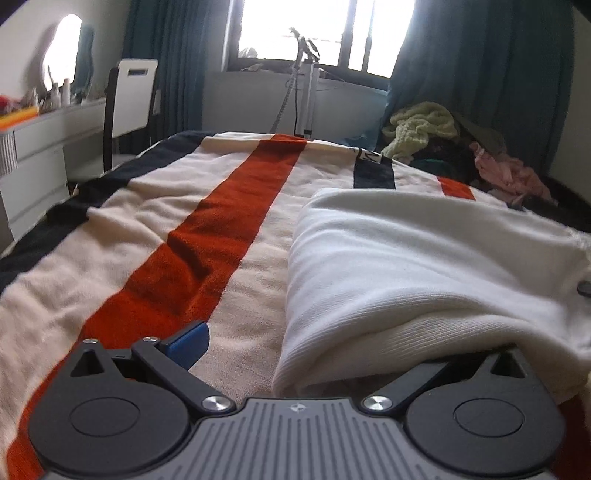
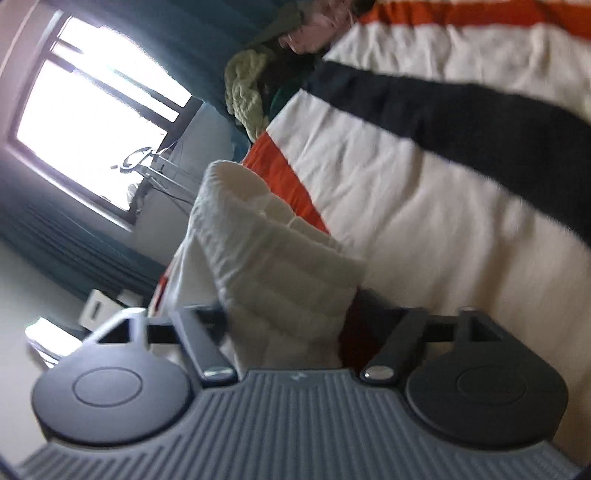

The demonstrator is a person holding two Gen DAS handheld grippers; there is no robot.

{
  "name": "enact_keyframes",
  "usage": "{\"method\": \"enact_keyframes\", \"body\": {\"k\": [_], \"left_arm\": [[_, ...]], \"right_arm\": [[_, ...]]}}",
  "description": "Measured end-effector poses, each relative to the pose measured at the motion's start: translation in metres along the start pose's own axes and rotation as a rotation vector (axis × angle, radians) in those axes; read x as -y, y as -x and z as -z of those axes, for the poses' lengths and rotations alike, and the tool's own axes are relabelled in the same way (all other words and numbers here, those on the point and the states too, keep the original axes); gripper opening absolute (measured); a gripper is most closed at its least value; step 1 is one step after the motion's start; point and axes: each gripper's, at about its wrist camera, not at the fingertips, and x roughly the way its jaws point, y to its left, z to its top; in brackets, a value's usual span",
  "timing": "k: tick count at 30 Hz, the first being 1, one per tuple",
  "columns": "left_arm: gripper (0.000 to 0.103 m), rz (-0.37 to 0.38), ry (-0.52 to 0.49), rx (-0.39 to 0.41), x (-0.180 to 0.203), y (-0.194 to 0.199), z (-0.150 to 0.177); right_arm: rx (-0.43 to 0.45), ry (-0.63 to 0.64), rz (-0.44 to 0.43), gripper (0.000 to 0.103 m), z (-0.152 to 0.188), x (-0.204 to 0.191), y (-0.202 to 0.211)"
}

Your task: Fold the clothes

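White ribbed knit garment [image 1: 424, 266], folded into a thick bundle, lies on the cream blanket with orange and navy stripes [image 1: 155, 236] covering the bed. The left gripper [image 1: 332, 350] stands spread wide, its right finger buried under the bundle's near edge. The right gripper [image 2: 306, 325] is also spread wide, with the fabric loose between its fingers.

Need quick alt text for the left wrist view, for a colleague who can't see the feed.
A folded white garment lies on a cream blanket with orange and navy stripes, its near edge draped over one side of the open left gripper. Beyond, a pile of unfolded clothes sits below a bright window.
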Motion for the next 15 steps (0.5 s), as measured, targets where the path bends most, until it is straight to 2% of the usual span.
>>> {"method": "enact_keyframes", "body": {"k": [3,6,8,12,15], "left_arm": [[0.103,0.018,0.037,-0.022,-0.005,0.003,-0.001],[0.102,0.049,0.056,-0.074,-0.008,0.010,0.002],[0.102,0.047,0.064,-0.075,-0.013,0.017,0.005],[0.103,0.073,0.147,-0.093,-0.025,0.020,0.004],[0.103,0.101,0.207,-0.129,-0.033,0.013,0.005]], "right_arm": [[-0.042,-0.019,-0.022,0.089,0.004,-0.001,0.003],[-0.075,-0.019,0.011,0.089,0.010,-0.002,0.001],[-0.095,-0.013,0.019,0.090,0.013,-0.002,-0.001],[-0.133,0.009,-0.024,0.090,0.020,-0.003,-0.011],[-0.147,0.070,-0.001,0.090,0.026,-0.007,-0.024]]}}
